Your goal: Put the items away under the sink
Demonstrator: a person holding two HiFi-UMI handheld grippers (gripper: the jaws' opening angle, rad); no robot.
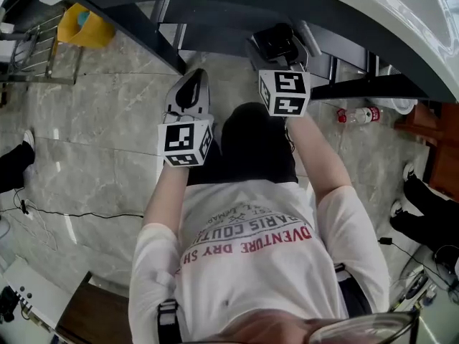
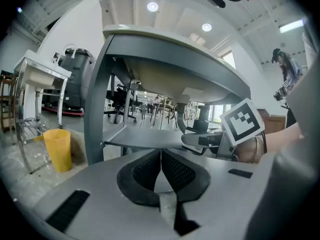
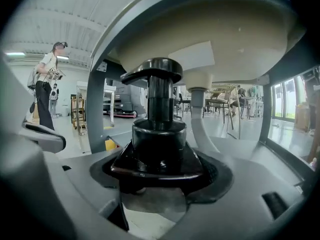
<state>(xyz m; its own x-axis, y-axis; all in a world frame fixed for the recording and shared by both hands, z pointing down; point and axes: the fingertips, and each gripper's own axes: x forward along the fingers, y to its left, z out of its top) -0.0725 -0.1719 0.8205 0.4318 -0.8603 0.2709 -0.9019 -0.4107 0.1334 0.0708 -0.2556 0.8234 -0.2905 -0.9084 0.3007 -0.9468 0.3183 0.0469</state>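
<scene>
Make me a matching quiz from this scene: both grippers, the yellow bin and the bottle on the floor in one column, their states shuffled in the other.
1. left gripper
2. right gripper
3. yellow bin
4. red-labelled bottle

A. lying on its side
B. jaws together, nothing between them
C. clamped on the black pump bottle
D. standing upright

Pairs: 1-B, 2-C, 3-D, 4-A

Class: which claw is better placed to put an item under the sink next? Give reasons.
Right claw: it grips the black pump bottle, held beneath the basin. Left claw is shut with nothing in it.
</scene>
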